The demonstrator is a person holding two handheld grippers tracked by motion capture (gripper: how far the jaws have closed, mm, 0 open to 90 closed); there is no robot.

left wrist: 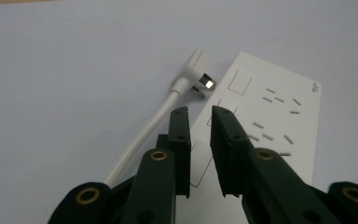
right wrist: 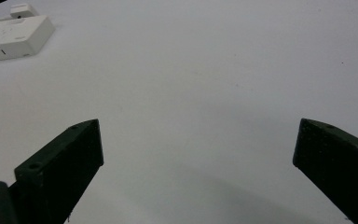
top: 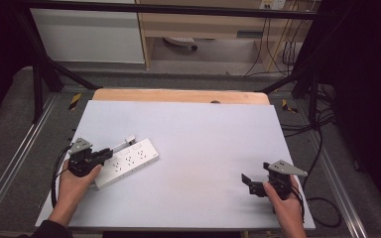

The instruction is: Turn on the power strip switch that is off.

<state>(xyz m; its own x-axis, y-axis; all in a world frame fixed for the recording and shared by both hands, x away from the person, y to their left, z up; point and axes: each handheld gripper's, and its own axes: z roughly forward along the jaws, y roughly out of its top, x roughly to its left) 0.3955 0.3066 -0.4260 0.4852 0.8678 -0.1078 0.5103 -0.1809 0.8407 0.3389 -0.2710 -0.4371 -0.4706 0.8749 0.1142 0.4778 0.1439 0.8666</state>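
Observation:
A white power strip (top: 131,159) (left wrist: 270,121) lies at an angle on the left of the white table (top: 203,134). Its white plug (top: 130,140) (left wrist: 196,70) rests on the table beside the strip's far end, and the white cable (left wrist: 140,140) runs back along the strip's side. My left gripper (top: 108,154) (left wrist: 199,112) hovers over the strip's near end, its jaws a narrow gap apart with nothing between them. My right gripper (top: 248,182) (right wrist: 198,144) sits low over bare table at the front right, jaws wide apart and empty. The strip's end (right wrist: 9,35) lies far off to its left.
A wooden strip (top: 178,95) borders the table's far edge. Black frame legs (top: 39,74) stand at both back corners. Black cables (top: 322,148) lie on the floor to the right. A wooden cabinet (top: 203,25) stands behind the table.

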